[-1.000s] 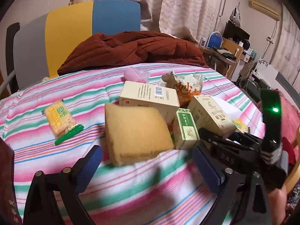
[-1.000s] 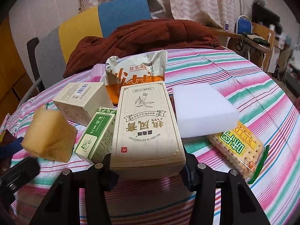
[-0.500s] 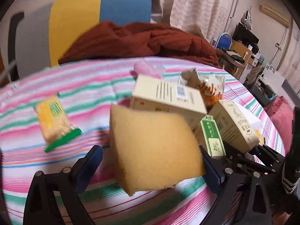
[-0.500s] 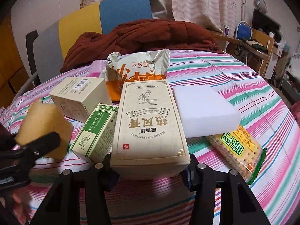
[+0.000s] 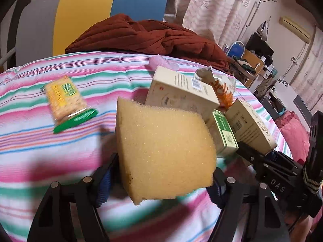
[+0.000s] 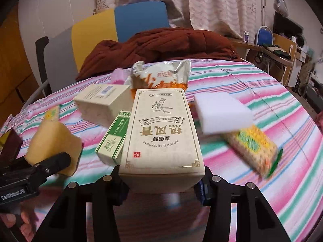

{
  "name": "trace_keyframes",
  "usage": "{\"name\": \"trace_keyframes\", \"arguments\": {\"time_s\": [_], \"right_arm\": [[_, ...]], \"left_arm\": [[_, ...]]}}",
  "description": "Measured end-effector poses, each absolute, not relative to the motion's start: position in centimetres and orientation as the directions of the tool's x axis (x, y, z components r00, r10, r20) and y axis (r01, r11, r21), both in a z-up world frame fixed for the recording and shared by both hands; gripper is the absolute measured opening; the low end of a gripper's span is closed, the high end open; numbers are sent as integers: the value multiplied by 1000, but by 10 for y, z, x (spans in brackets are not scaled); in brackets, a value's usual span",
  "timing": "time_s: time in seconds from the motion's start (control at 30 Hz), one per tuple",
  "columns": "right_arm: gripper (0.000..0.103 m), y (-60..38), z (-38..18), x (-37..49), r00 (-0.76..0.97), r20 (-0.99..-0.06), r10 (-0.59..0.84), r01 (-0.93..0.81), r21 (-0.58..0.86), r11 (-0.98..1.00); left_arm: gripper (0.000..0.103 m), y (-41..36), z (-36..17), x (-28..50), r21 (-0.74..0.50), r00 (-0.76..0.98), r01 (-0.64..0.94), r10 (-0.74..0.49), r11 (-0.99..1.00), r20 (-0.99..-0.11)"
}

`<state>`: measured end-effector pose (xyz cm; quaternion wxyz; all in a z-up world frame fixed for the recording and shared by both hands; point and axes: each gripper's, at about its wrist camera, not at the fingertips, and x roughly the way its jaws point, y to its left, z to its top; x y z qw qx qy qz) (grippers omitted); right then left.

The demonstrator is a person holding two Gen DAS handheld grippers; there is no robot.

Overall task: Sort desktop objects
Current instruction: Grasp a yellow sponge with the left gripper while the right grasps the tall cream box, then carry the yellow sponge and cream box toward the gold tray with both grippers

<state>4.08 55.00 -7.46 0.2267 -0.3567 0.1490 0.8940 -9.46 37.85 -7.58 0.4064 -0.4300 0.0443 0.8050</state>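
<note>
Left gripper clamps the yellow sponge aloft, right gripper squeezes the tall beige box, both clearing the table's central clutter.

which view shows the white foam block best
The right wrist view: the white foam block lies in full view on the striped cloth, right of the tall beige box. In the left wrist view the boxes hide it.

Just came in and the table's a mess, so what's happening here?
A person is sorting items on a striped tablecloth with two handheld grippers. The left gripper is shut on a yellow sponge, held above the cloth. The right gripper is shut on a tall beige box. A white foam block, a small green box and cracker packs lie nearby.
</note>
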Motion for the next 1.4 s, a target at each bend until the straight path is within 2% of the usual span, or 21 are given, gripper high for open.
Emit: {"name": "trace_keyframes", "arguments": {"time_s": [0.27, 0.5, 0.7, 0.87, 0.93, 1.0, 1.1, 1.27, 1.33, 1.4], "right_arm": [[52, 493, -74, 75, -687, -693, 220, -450, 168, -877], [52, 423, -62, 79, -721, -672, 166, -323, 115, -939], [52, 394, -75, 85, -695, -703, 153, -292, 82, -953], [53, 379, -85, 91, -691, -708, 147, -279, 73, -958], [61, 380, -82, 96, -703, -694, 153, -290, 83, -954], [66, 383, -78, 101, -714, -681, 163, -302, 90, -949], [66, 389, -71, 104, -722, -669, 175, -315, 93, -945], [63, 392, -68, 100, -727, -668, 155, -312, 121, -942], [53, 390, -70, 97, -725, -671, 154, -305, 113, -946], [53, 387, -71, 96, -723, -673, 156, -305, 107, -946]], "left_arm": [[73, 332, -77, -67, -278, -315, -700, 634, -658, -707], [69, 284, -76, -41, -244, -371, -689, 621, -683, -690], [69, 239, -74, -27, -253, -400, -657, 614, -710, -681], [73, 230, -74, -15, -209, -428, -669, 599, -713, -677], [78, 230, -75, -11, -193, -433, -674, 593, -713, -679], [83, 229, -74, -10, -203, -425, -676, 600, -708, -678], [84, 227, -71, -13, -226, -421, -668, 610, -709, -671], [86, 233, -66, -22, -224, -428, -661, 605, -716, -671], [86, 235, -67, -27, -236, -419, -664, 614, -710, -669], [86, 236, -70, -30, -255, -398, -669, 626, -698, -671]]}}
